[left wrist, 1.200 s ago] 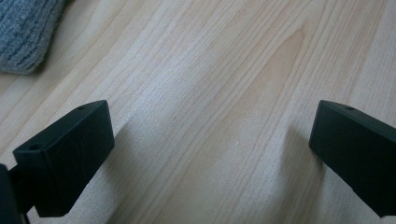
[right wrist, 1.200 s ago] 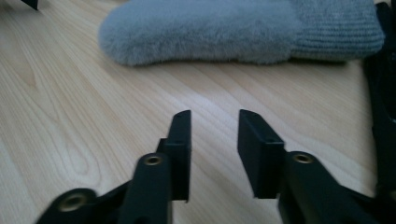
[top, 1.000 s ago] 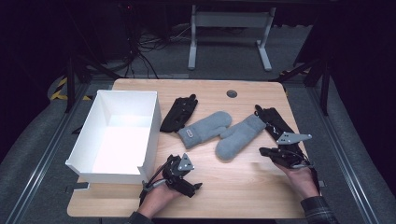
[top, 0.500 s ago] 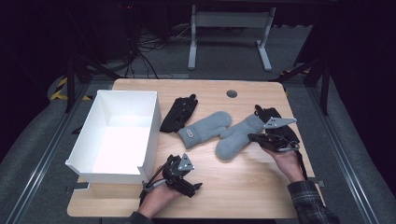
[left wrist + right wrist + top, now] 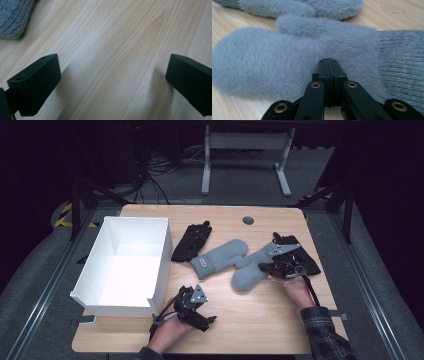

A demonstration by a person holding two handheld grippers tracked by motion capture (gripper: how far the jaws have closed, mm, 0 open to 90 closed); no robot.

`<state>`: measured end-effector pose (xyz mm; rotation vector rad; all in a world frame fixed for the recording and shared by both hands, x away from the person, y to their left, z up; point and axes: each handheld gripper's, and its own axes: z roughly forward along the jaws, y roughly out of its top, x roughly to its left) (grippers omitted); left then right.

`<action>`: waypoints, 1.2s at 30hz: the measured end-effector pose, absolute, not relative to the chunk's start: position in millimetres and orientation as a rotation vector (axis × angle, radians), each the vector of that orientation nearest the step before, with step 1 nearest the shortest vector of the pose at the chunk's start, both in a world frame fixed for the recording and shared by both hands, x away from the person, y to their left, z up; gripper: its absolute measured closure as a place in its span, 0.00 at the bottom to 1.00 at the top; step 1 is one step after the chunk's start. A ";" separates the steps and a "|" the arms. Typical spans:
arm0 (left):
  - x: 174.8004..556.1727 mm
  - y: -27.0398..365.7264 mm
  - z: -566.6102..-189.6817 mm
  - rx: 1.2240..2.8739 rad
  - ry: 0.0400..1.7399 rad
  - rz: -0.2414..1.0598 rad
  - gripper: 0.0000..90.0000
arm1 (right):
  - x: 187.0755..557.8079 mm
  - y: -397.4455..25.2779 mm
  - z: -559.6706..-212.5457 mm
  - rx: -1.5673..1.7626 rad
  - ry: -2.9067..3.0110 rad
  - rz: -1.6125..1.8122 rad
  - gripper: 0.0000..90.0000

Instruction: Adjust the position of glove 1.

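At the left of the surface (image 5: pixel 280 315) stands a white box (image 5: pixel 95 270), open at the top and with nothing visible in it — so, if the job is to gather the handwear into it, none of that is done yet. Just in front of the box's near corner the left hand-held gripper (image 5: pixel 202 319) rests low over bare wood, its jaws spread wide with nothing between them; a grey knitted edge shows at the corner of its own view. Beside the box's right wall lies a black glove (image 5: pixel 190 242), and next to it a grey mitten (image 5: pixel 220 257) with a small label on its cuff. A second grey mitten (image 5: pixel 294 60) lies touching the first, thumb against it. The right hand-held gripper (image 5: pixel 328 75) sits against this second mitten near the cuff, jaws pressed together; whether they pinch any fur I cannot tell. Under that hand lies another black glove (image 5: pixel 307 260). All four pieces look untouched by sorting — everything is left to do.
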<state>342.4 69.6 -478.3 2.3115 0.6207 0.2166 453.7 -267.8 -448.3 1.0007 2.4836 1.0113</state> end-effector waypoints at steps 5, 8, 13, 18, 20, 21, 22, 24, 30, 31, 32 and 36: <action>342.4 69.6 -478.3 2.312 0.621 0.218 0.01 | 447.5 -269.8 -449.5 0.989 2.504 1.009 1.00; 342.5 69.7 -478.3 2.311 0.621 0.218 0.01 | 443.8 -271.0 -449.3 0.981 2.518 1.008 1.00; 342.4 69.7 -478.2 2.312 0.623 0.218 0.01 | 435.8 -268.9 -449.6 0.962 2.540 1.004 1.00; 342.4 69.7 -478.2 2.312 0.623 0.217 0.01 | 423.9 -263.2 -449.0 0.934 2.567 0.999 1.00; 342.4 69.7 -478.3 2.312 0.623 0.218 0.01 | 417.7 -261.1 -448.7 0.921 2.576 0.994 1.00; 342.4 69.7 -478.2 2.312 0.623 0.218 0.01 | 413.3 -259.9 -448.7 0.918 2.582 0.995 1.00; 342.4 69.7 -478.3 2.311 0.622 0.218 0.01 | 410.0 -259.4 -448.5 0.913 2.589 0.996 1.00; 342.4 69.7 -478.2 2.312 0.624 0.218 0.01 | 403.5 -257.6 -448.4 0.905 2.600 0.999 1.00; 342.4 69.7 -478.2 2.311 0.623 0.218 0.01 | 382.6 -248.5 -448.2 0.857 2.644 1.004 1.00; 342.4 69.7 -478.2 2.312 0.624 0.218 0.01 | 380.3 -246.3 -448.4 0.850 2.650 1.010 1.00; 342.4 69.7 -478.2 2.312 0.623 0.218 0.01 | 378.2 -243.9 -448.6 0.842 2.657 1.013 1.00; 342.4 69.7 -478.2 2.312 0.623 0.217 0.01 | 373.4 -235.8 -448.1 0.810 2.669 1.016 1.00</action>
